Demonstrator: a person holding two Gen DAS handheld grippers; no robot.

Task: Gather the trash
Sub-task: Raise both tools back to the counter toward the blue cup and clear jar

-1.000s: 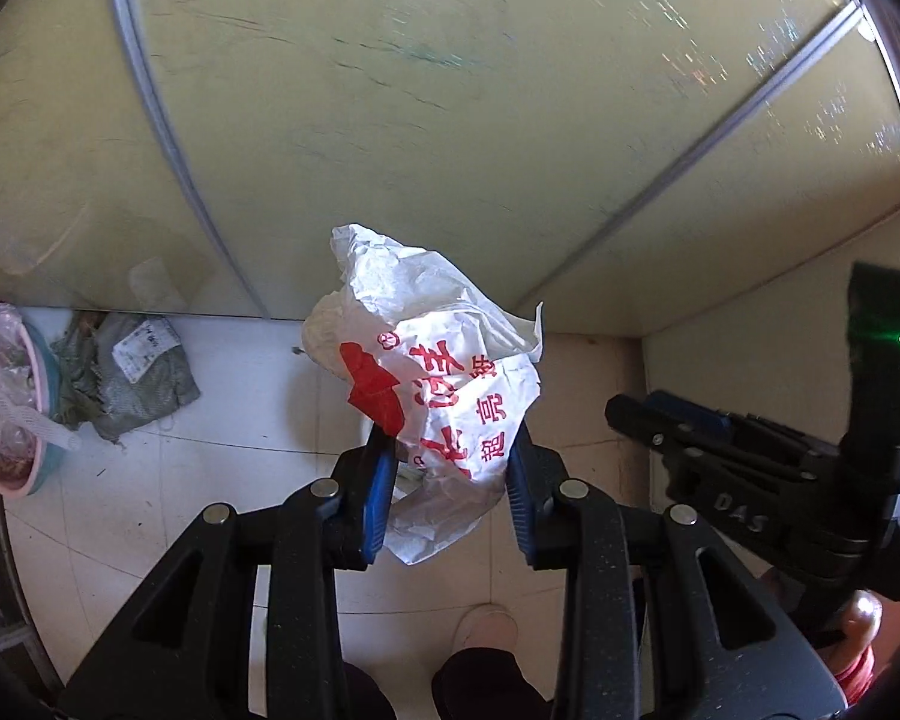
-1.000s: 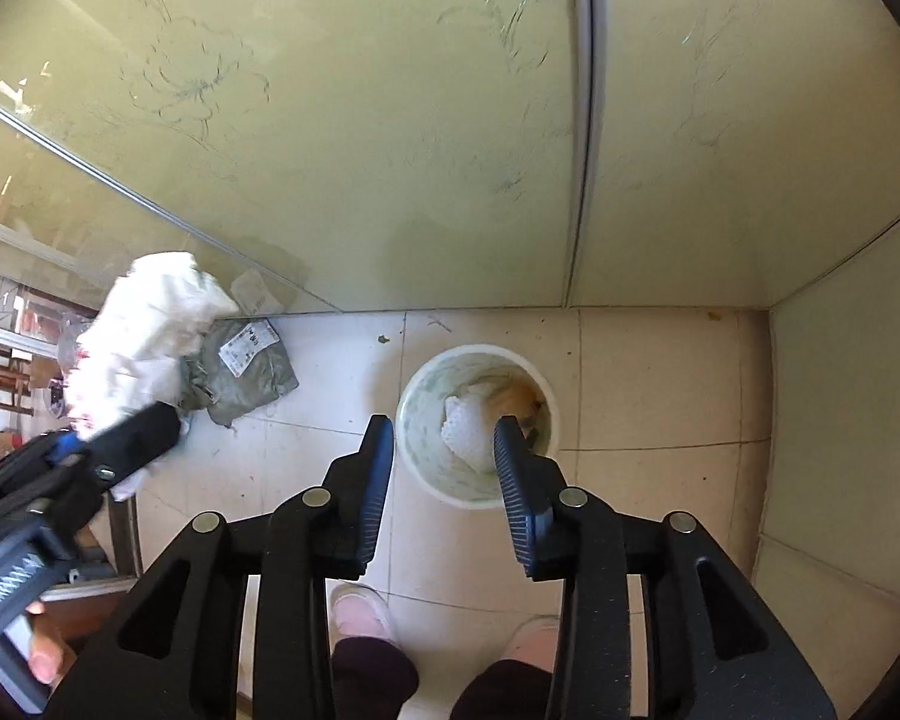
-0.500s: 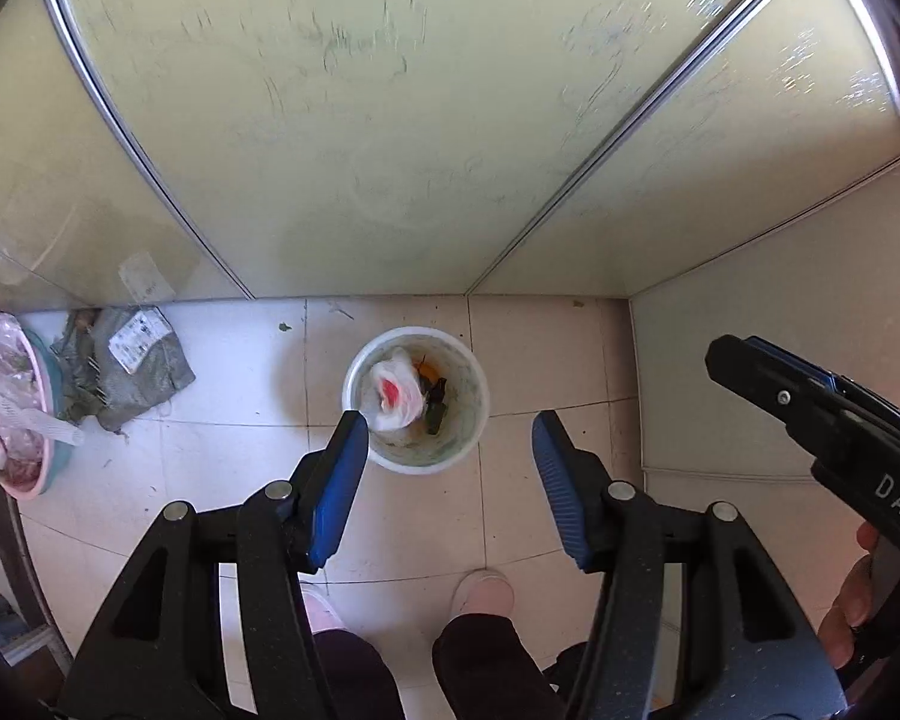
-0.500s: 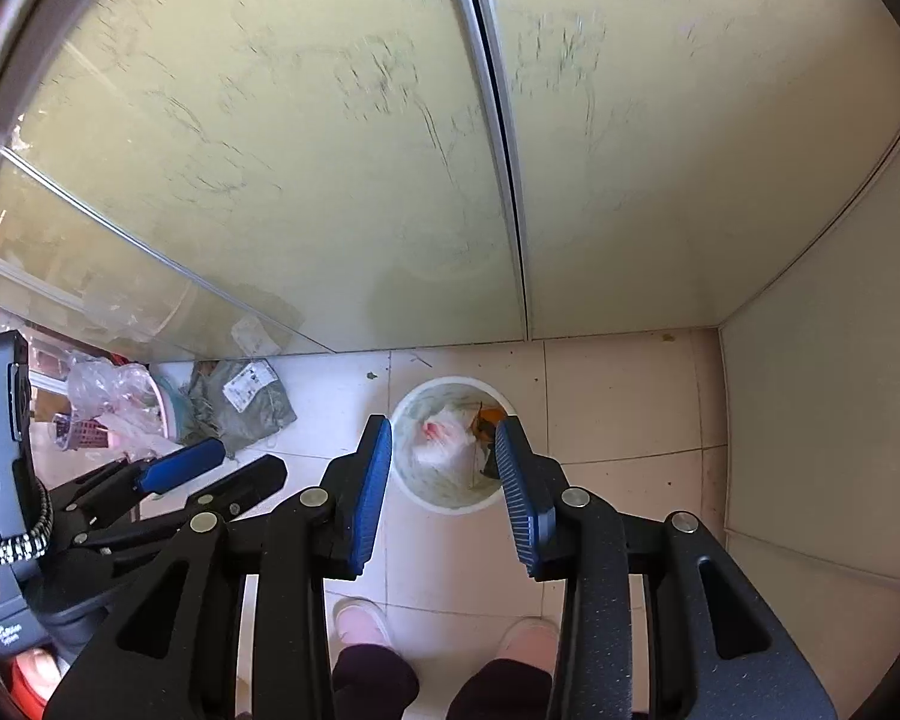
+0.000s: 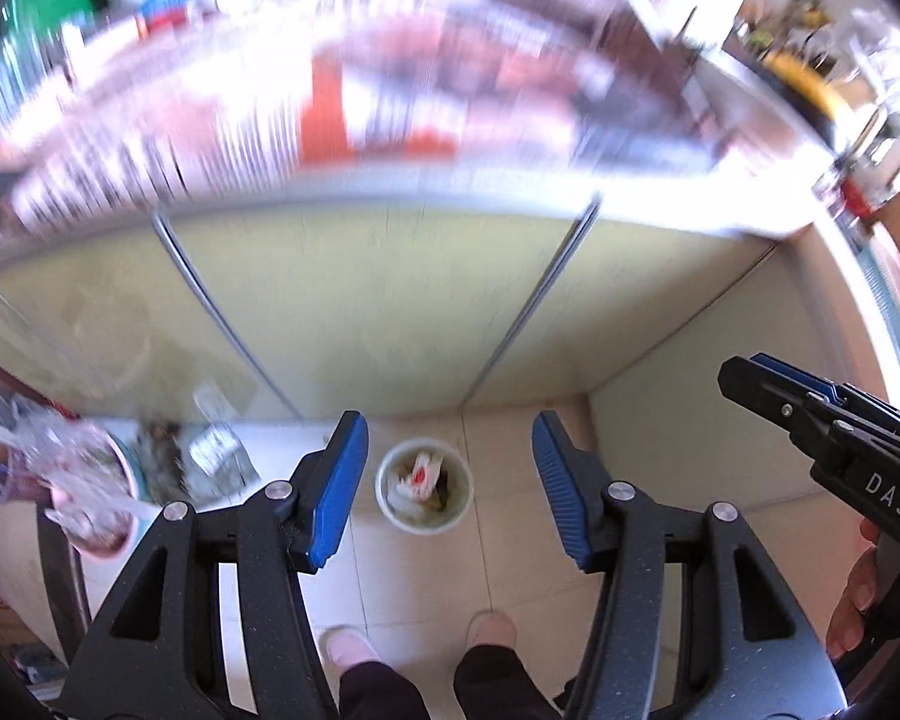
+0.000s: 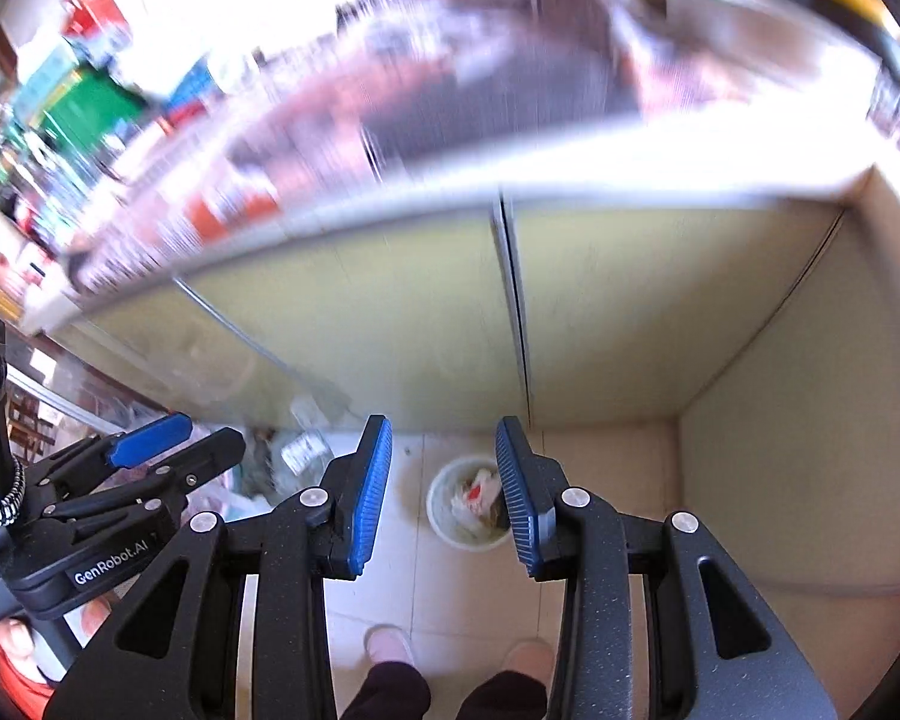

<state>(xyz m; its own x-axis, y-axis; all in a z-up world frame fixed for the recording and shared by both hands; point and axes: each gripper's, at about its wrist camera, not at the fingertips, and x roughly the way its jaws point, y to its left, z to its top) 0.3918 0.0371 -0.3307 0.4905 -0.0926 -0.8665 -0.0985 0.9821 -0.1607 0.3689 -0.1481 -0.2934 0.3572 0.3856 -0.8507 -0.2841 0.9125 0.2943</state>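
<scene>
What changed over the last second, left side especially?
Left gripper let go of the white bag; its jaws went from clamped to wide open, and the bag now lies in the bin. Both grippers rose away from the floor. Right gripper stayed open and empty; bin didn't move.

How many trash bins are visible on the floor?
1: a round white trash bin on the tiled floor ahead of the person's feet, holding a white-and-red plastic bag. Others may be hidden in the blurred surroundings.
</scene>
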